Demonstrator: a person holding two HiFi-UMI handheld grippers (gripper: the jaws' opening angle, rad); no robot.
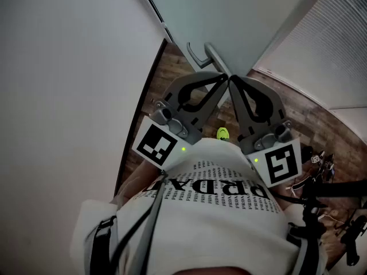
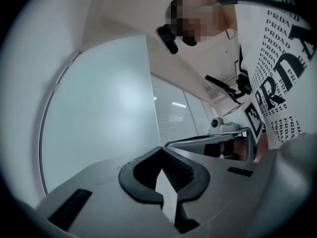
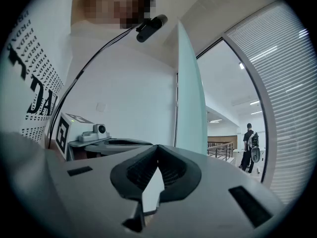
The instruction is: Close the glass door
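The frosted glass door (image 1: 229, 16) stands ahead of me at the top of the head view, with a silver lever handle (image 1: 199, 55) on it. My left gripper (image 1: 223, 77) and right gripper (image 1: 232, 79) are held side by side, their tips just below the handle. Both are shut with nothing between the jaws. In the left gripper view the door's pane (image 2: 99, 108) fills the left side beyond the left gripper (image 2: 160, 148). In the right gripper view the door (image 3: 190, 93) shows almost edge-on above the right gripper (image 3: 157, 147).
A white wall (image 1: 69, 67) runs close on the left, and a partition with blinds (image 1: 332, 44) on the right. Wood floor (image 1: 298, 119) lies below. Cables and black stands (image 1: 321, 179) sit at lower right. A person (image 3: 250, 145) stands far off beyond the doorway.
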